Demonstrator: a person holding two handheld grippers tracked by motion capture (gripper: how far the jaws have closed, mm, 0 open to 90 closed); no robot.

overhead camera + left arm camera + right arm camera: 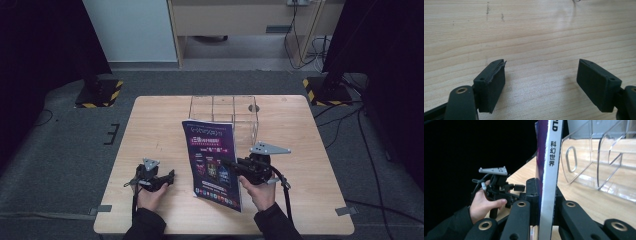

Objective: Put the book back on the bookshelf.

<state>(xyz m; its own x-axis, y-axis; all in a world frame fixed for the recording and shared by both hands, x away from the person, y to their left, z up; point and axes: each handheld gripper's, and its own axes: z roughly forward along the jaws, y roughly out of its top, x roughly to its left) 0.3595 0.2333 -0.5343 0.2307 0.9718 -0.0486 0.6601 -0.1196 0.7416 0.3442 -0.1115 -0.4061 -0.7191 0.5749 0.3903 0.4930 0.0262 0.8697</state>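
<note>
Right gripper (pixel 231 164) is clamped on the magazine (pixel 212 160), black jaws pinching it at the spine edge. In the right gripper view the magazine (pixel 549 177) stands upright between the jaws: flat white spine with printed black characters, dark purple cover on one side. From the high view it's a thin glossy rectangle, purple cover with pink and white print, raised off the table (pixel 150 125) near the middle, just in front of the organizer (pixel 225 112).

Organizer is clear hard plastic, boxy, split by thin dividers into compartments; an oval cut-out shows in one wall (pixel 571 158).

Left gripper (pixel 170 176) sits low over the table at the left, well apart from the magazine, jaws spread wide with nothing between them. Its pads (pixel 490 85) are matte black rubbery blocks, one with a frayed edge. Tabletop is light wood-grain laminate, smooth, a few small dark marks.
</note>
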